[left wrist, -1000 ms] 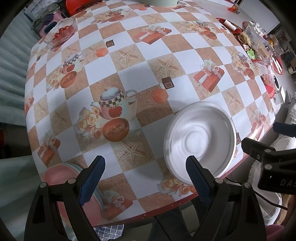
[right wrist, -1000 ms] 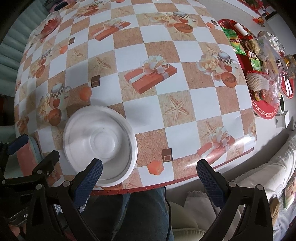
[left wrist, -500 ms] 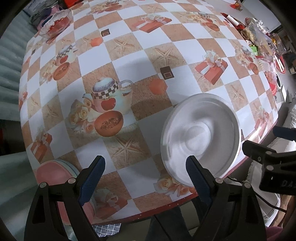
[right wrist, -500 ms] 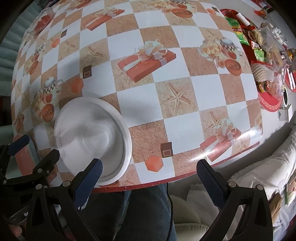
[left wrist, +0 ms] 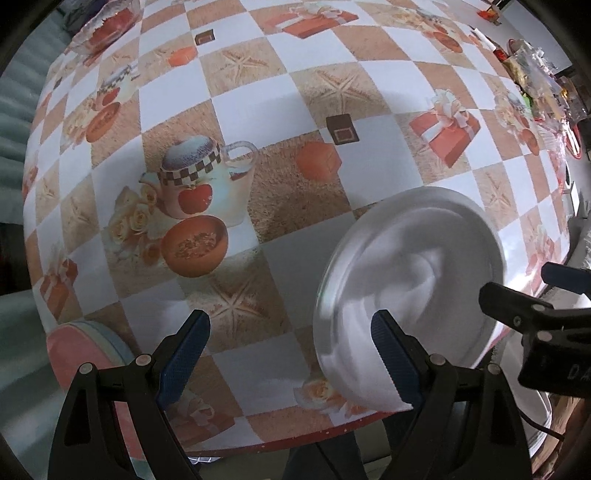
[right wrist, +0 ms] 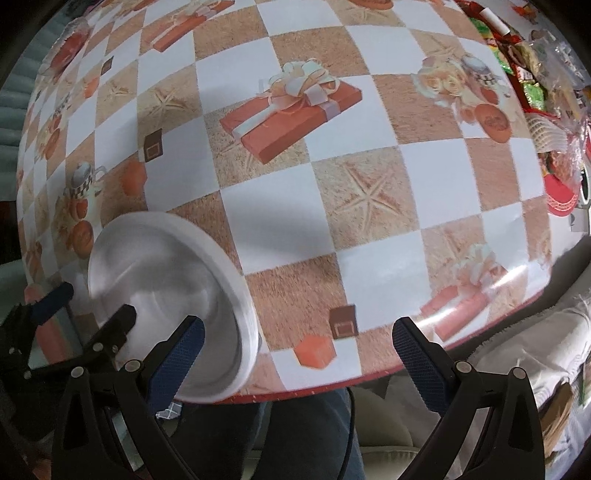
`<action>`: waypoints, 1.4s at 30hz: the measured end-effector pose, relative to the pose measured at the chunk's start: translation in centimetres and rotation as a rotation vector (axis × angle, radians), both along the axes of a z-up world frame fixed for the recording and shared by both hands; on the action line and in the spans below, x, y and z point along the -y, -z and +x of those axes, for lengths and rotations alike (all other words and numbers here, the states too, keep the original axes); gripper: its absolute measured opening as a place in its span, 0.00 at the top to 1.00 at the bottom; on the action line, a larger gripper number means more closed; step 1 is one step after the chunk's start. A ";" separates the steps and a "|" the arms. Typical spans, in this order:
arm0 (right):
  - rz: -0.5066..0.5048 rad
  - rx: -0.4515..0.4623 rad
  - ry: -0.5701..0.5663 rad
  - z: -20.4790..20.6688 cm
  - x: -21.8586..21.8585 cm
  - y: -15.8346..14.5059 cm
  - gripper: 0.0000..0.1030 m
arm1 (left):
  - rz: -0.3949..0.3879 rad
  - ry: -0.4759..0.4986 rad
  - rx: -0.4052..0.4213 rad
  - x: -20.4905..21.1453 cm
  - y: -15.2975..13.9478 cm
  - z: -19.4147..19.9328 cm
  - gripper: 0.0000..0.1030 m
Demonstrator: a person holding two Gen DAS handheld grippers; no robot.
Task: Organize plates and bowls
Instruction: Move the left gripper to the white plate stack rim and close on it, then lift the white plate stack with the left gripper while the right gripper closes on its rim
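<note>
A white plate (left wrist: 410, 280) lies on the checked tablecloth (left wrist: 258, 110) near the table's front edge; it also shows in the right wrist view (right wrist: 166, 295). My left gripper (left wrist: 291, 350) is open, its right finger over the plate's near rim. My right gripper (right wrist: 295, 350) is open, its left finger over the plate's near right rim. Neither holds anything. A pink plate (left wrist: 81, 350) sits at the front left corner, partly behind my left finger.
A glass bowl of red items (left wrist: 107, 26) stands at the far left. Snack packets and red trays (right wrist: 535, 66) crowd the table's right side. The table's front edge (right wrist: 332, 384) runs just ahead of both grippers, with a person's legs below.
Both grippers have moved forward and down toward the table; the white plate now looms larger and sits between them. Jaws stay open.
</note>
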State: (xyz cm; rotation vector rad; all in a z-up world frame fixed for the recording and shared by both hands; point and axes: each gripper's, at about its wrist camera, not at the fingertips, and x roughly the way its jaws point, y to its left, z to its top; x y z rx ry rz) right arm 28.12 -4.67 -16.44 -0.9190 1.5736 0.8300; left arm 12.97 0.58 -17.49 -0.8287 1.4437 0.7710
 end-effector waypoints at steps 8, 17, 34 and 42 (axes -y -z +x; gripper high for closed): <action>0.002 -0.037 -0.003 0.1 -1.0 2.4 0.01 | -0.006 -0.016 -0.027 0.0 2.4 -0.1 0.12; -0.023 -0.059 -0.022 -0.7 -0.5 5.1 0.01 | -0.021 -0.053 0.000 0.2 4.8 -0.8 0.00; 0.010 -0.056 -0.021 -0.9 0.6 5.0 0.00 | -0.023 -0.055 0.041 0.4 5.7 -2.5 0.00; 0.004 -0.063 -0.050 -2.9 -0.2 3.7 0.30 | -0.055 -0.016 0.035 1.7 5.1 -1.5 0.22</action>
